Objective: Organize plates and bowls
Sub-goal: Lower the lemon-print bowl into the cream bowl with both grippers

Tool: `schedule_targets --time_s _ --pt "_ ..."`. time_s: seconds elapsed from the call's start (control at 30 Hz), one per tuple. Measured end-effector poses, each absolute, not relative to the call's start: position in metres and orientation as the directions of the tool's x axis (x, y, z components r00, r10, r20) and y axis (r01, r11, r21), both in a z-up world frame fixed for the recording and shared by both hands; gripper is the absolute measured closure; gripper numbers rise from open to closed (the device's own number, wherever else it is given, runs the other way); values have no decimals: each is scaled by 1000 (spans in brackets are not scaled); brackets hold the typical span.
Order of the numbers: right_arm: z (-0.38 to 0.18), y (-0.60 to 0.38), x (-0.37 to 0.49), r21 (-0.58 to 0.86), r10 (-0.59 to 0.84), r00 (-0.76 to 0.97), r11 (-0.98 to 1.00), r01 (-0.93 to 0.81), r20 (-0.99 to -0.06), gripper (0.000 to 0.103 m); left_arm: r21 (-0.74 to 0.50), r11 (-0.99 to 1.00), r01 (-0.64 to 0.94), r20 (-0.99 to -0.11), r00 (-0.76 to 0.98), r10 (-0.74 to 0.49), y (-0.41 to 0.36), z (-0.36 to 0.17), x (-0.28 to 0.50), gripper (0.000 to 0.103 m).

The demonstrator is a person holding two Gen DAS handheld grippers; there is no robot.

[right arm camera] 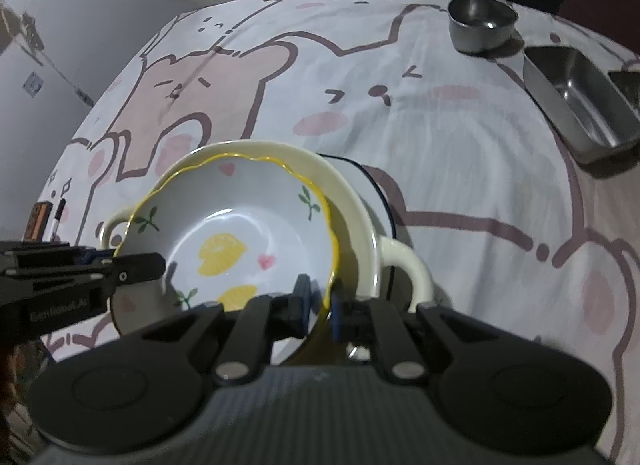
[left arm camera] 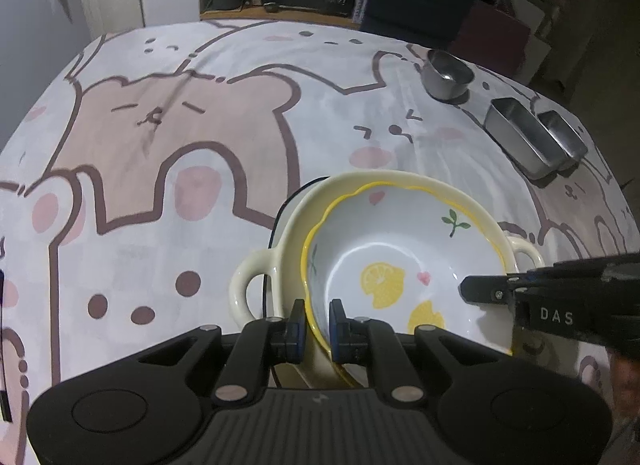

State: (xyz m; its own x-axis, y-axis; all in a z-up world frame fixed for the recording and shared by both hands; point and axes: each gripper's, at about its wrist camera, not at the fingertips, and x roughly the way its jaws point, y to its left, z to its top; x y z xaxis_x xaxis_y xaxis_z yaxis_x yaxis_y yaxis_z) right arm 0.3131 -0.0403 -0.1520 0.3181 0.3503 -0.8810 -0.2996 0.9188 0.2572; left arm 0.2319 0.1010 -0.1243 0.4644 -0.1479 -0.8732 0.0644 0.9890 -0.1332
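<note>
Bear-print cloth (left arm camera: 168, 137) covers the work surface, dim room clutter behind; we hold the lemon bowl (left arm camera: 392, 265) by opposite rims, left gripper (left arm camera: 318, 325) narrowed onto its near-left edge, right gripper (right arm camera: 320, 301) likewise pinching the scalloped rim on the far side; the bowl sits tilted inside the cream two-handled dish (left arm camera: 256, 281), which appears to rest on a dark-rimmed plate (right arm camera: 376, 193) barely showing beneath; risk, in our judgement: thin glazed rim may slip from either pad if the two hands release or lift unevenly, tipping the bowl against the cream wall or nudging the stack; count: one lemon bowl, one cream dish, one plate edge, one round steel cup (right arm camera: 480, 23), two rectangular steel trays (left arm camera: 524, 137) side by side, well apart from the stack.
</note>
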Motion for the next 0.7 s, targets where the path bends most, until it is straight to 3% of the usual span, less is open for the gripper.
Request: schedule_targets --time_s 0.23,0.53,0.7 --pt "-146 -32 304 148 293 375 917 -370 -879 89 -87 990 107 -877 464 -127 93 -126 231 90" --pt "-146 -32 303 149 292 373 919 -366 -881 89 -46 988 146 -873 475 -110 88 -125 229 89" --pt "-147 -39 307 209 322 344 921 -328 -882 89 -86 987 135 -876 462 -139 94 -126 229 90"
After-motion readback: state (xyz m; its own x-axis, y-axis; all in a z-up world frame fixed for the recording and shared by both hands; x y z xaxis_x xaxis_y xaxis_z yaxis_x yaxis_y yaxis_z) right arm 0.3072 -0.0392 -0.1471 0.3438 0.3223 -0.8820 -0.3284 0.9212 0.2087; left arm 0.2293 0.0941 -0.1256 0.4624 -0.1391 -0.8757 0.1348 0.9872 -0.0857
